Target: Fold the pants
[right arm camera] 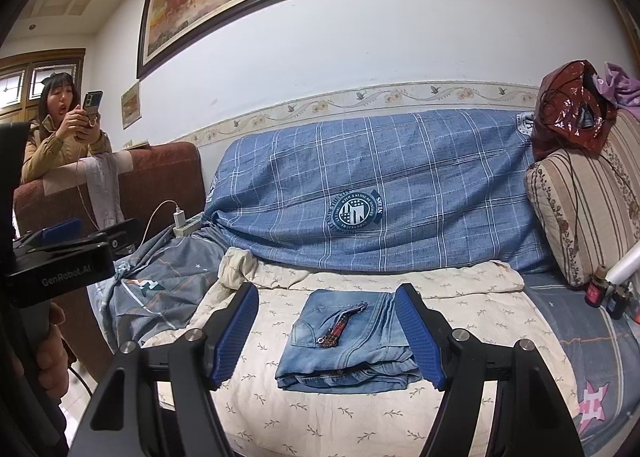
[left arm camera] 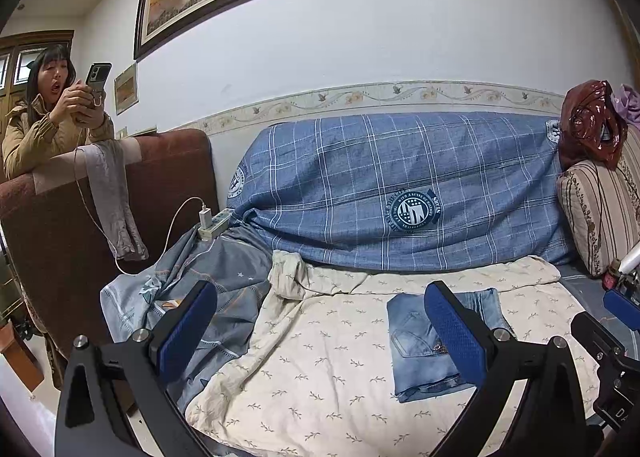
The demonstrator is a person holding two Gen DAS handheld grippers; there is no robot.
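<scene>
Light blue jeans (right arm camera: 344, 341) lie folded into a compact stack on the cream leaf-print sheet (right arm camera: 280, 417), back pocket up, with a small red patterned tag on top. They also show in the left wrist view (left arm camera: 424, 353). My right gripper (right arm camera: 326, 333) is open and empty, held back from the jeans, its blue pads (right arm camera: 236, 329) framing them. My left gripper (left arm camera: 320, 331) is open and empty, to the left of the jeans and apart from them. The right gripper's body shows at the right edge of the left wrist view (left arm camera: 612, 337).
A blue plaid cover (right arm camera: 380, 185) drapes the sofa back. Crumpled grey-blue bedding (left arm camera: 192, 289) lies left, with a power strip and charger (left arm camera: 212, 223). A striped cushion (right arm camera: 580, 209) and small bottles (right arm camera: 600, 291) are right. A person with a phone (left arm camera: 56, 113) stands behind the brown armrest.
</scene>
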